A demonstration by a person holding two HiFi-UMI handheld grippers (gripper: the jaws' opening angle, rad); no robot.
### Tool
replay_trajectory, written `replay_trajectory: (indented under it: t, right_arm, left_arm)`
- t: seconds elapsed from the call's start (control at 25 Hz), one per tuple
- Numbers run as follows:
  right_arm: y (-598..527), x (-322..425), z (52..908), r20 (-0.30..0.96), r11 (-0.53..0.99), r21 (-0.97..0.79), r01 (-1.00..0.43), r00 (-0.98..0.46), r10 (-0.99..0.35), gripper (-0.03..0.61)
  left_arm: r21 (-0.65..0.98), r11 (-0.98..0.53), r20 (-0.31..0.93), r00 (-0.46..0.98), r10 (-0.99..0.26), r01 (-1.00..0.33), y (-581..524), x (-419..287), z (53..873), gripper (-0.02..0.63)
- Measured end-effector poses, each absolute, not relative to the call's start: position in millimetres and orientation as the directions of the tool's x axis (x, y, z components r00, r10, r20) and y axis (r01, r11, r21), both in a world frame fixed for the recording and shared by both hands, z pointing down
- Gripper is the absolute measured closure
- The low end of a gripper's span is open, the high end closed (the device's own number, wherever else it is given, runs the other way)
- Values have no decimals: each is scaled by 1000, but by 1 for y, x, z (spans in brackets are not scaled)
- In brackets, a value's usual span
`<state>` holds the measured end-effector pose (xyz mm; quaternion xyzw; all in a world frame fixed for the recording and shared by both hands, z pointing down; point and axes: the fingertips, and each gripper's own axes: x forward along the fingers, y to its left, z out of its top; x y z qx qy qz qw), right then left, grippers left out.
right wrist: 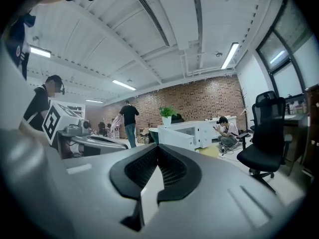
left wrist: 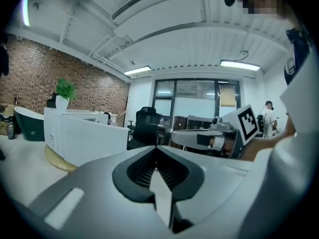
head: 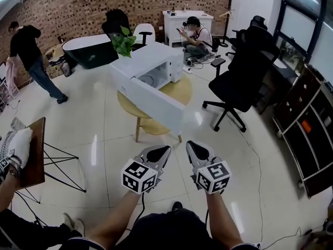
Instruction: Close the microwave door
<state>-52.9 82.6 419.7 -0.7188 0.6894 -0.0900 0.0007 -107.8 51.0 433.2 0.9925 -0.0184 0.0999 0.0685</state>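
left tongs (head: 163,150) and right tongs (head: 193,146) hanging closed, short of the open microwave (head: 158,61)

both tongs are hovering side by side on the near side of the microwave, well apart from it, each carrying its marker cube at the back. the left tongs are keeping their jaws pressed together, tips meeting with nothing between them. the right tongs are doing the same, jaws together and empty. neither one is touching anything.

the white microwave is sitting on a round wooden desk (head: 179,91). its door (head: 156,103) is standing wide open, swung out toward the tongs and overhanging the near edge of the desk, so the cavity is showing. a green plant (head: 123,42) is standing on the microwave's top, at its far left corner.

just right of the microwave, a black office chair (head: 243,72) is standing on the shiny floor. behind the microwave, a person (head: 195,35) is crouching in front of a white cabinet (head: 179,21). far to the left of the microwave, another person (head: 31,53) is standing near a dark bathtub (head: 86,51) beside the brick wall.
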Motion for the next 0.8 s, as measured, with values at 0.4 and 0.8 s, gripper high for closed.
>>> replay_trajectory:
  t: [0.4, 0.8]
  right_arm:
    - [55, 3, 422, 141, -21, -129, -991, 3, -990, 575]
    - [-15, 35, 446, 216, -33, -106, -994, 10, -976, 538]
  left_arm:
    - [100, -987, 208, 973, -101, -124, 16, -55, 427, 607]
    - [134, -981, 201, 973, -113, -142, -38, -28, 440, 607]
